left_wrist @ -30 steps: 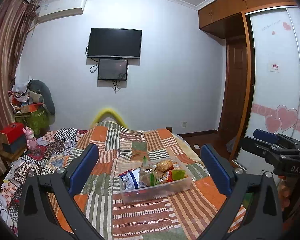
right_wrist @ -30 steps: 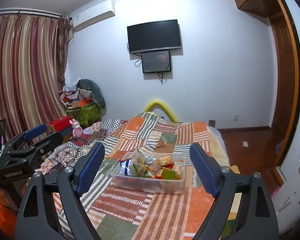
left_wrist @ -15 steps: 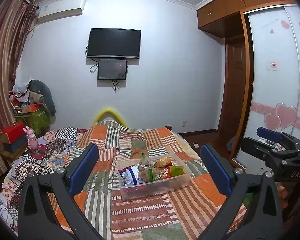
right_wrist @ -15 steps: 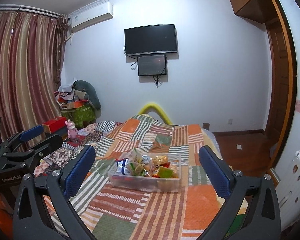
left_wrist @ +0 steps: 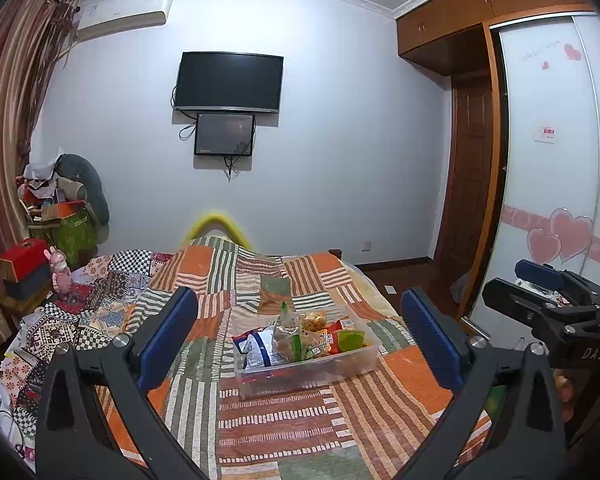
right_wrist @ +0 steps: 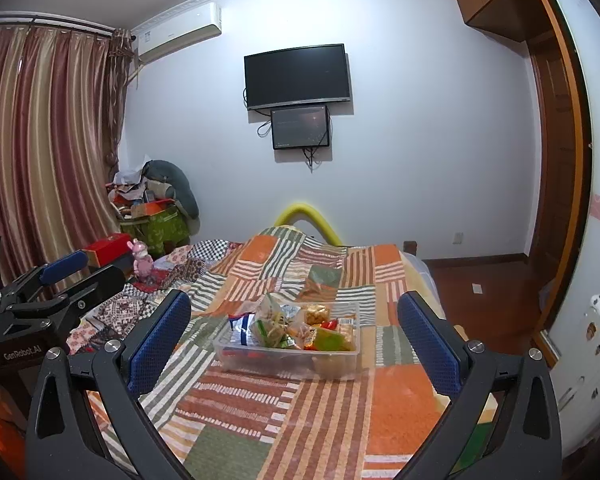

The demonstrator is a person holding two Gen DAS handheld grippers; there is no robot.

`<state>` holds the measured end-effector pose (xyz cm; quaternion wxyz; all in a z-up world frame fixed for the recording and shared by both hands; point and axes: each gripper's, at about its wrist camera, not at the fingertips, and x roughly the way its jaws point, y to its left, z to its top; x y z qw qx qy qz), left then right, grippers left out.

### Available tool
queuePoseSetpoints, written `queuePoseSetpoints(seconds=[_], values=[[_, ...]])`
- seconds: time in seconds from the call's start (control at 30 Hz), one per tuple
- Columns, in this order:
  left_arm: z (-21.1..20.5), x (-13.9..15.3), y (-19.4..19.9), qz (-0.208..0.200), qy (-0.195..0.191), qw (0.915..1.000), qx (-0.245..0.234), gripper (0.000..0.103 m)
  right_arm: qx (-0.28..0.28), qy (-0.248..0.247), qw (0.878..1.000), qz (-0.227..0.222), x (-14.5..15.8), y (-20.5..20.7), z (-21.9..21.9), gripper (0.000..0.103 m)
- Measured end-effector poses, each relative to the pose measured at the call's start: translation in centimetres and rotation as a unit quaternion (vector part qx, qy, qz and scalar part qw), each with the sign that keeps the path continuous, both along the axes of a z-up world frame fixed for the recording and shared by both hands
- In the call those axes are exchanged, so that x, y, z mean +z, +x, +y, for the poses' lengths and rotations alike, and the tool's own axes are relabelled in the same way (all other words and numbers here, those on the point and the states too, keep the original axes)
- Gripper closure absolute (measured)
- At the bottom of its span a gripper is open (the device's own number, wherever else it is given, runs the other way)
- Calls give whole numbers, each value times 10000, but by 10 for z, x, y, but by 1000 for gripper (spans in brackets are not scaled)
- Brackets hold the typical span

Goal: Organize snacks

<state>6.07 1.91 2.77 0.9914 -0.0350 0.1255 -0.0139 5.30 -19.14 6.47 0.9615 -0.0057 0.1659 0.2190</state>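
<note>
In the left wrist view, the left gripper [left_wrist: 300, 332] is seen with its blue-padded fingers [left_wrist: 168, 336] spread wide and nothing between them. A clear plastic bin [left_wrist: 308, 368] is set on the patchwork bedspread [left_wrist: 276, 420], well ahead of the fingers, and it is filled with snack packets [left_wrist: 300, 336] in blue, green, red and orange. The right gripper [left_wrist: 548, 296] is seen at the right edge, beside a wardrobe door [left_wrist: 548, 168] marked with pink hearts. In the right wrist view, the right gripper [right_wrist: 296, 332] is likewise held fully spread and empty, pointed over the bed. The same bin [right_wrist: 288, 360] of snack packets [right_wrist: 296, 326] is framed between its fingers [right_wrist: 158, 340] but lies farther along the bedspread [right_wrist: 300, 420], untouched. The left gripper [right_wrist: 64, 280] is seen at the left edge, in front of striped curtains [right_wrist: 48, 140]. A television [right_wrist: 298, 76] is mounted on the far wall.
</note>
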Motion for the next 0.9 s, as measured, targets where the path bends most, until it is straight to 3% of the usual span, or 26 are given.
queuePoseSetpoints(seconds=[0.9], values=[[-1, -1, 0, 23, -58, 9999, -121, 0, -1, 15, 10000, -18, 2, -1, 0, 0]])
